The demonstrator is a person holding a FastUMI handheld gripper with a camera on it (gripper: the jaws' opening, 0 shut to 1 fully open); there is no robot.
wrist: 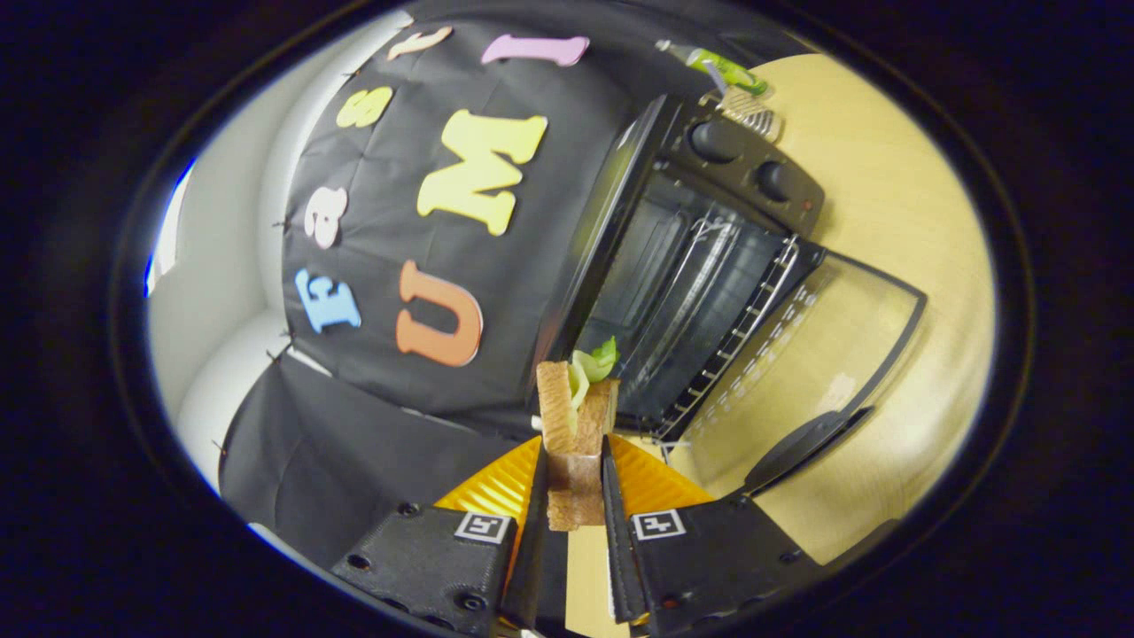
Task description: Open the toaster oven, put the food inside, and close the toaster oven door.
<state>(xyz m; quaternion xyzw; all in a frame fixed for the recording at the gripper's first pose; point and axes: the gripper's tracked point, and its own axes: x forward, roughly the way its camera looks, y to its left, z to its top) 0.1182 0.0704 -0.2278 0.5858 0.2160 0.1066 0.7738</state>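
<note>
A sandwich [574,424] of two toasted bread slices with green lettuce sticks out from between my fingers, and my gripper [572,461] is shut on it. The view is rolled to one side. Just beyond the sandwich stands the black toaster oven [709,257] with its cavity open and a wire rack [735,328] inside. Its glass door [815,354] lies folded down flat over the wooden table, the dark handle [811,447] at its outer edge. Two round knobs [744,159] sit on the oven's control panel.
The light wooden table [912,204] carries the oven. Beyond the oven's control side a green tube [722,66] lies beside a small ridged clear object [749,111]. Black cloth [425,266] backs the booth behind the oven, with a white wall [230,266] past it.
</note>
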